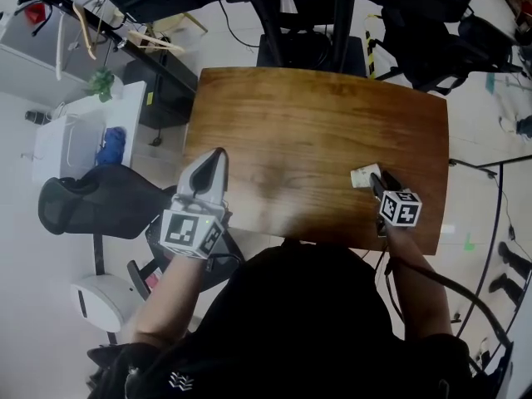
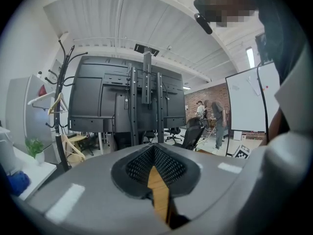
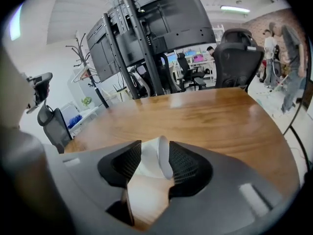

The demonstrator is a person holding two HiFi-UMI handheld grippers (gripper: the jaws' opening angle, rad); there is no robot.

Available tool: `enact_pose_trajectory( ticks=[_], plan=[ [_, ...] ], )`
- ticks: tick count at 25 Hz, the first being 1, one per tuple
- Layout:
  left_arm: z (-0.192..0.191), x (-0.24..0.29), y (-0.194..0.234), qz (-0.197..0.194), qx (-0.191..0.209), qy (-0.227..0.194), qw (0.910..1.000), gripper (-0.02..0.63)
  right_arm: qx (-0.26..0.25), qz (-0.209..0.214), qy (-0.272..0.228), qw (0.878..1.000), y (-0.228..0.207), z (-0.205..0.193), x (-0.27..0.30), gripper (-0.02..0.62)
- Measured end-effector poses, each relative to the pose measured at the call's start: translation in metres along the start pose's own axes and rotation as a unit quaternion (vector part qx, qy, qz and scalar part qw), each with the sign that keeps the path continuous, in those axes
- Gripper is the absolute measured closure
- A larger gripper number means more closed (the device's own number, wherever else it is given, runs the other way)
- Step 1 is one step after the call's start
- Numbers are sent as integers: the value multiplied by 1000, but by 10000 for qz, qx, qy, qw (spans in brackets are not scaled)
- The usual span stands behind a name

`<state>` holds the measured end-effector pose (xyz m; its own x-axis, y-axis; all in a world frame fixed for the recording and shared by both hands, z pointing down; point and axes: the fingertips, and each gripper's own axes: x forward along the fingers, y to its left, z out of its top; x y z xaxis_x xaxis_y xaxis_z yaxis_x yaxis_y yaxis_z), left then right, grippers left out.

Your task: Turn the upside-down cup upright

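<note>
A small white cup [image 1: 362,175] rests on the wooden table [image 1: 316,115] near its front right part. My right gripper [image 1: 376,179] points down at it from the near side. In the right gripper view the cup [image 3: 146,163] sits tilted between the jaws of the right gripper [image 3: 154,155], its rim against the right pad [image 3: 188,165]. The jaws stand wide around the cup, and I see no squeeze on it. My left gripper [image 1: 218,153] hovers at the table's left edge, its jaws together and empty. In the left gripper view only a thin slit of the left gripper [image 2: 155,153] shows.
A black chair [image 1: 91,202] and a white stool [image 1: 104,302] stand left of the table. A dark screen stand [image 1: 307,23] rises behind the far edge. The table's front edge [image 1: 399,246] lies just under my right hand. People stand far off [image 3: 288,43].
</note>
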<state>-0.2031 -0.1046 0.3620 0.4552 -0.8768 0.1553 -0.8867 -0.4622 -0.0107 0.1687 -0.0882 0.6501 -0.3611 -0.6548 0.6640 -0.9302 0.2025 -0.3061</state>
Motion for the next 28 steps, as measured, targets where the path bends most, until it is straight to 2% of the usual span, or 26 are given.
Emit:
enact_pose_trajectory(
  ticks=[3,7,16,22,28],
  plan=[
    [1,-3,3,62,3,-3,10000,606,115,205,57,9997,7,-3,2,455],
    [-2,-4,3,89,-10,12,10000,606,-98,249,84,9996,16,-2,1,481],
    [-1,2,-4,17,-70,-92,9999,606,-1014,140,109,9947,27,10,-13,529],
    [0,3,-1,33,-97,-116,9999,606,-1677,239,322,9850,49,11,-10,572],
    [-1,-2,3,77,-109,-141,9998,606,-2035,304,553,9770,64,0,-2,574]
  ],
)
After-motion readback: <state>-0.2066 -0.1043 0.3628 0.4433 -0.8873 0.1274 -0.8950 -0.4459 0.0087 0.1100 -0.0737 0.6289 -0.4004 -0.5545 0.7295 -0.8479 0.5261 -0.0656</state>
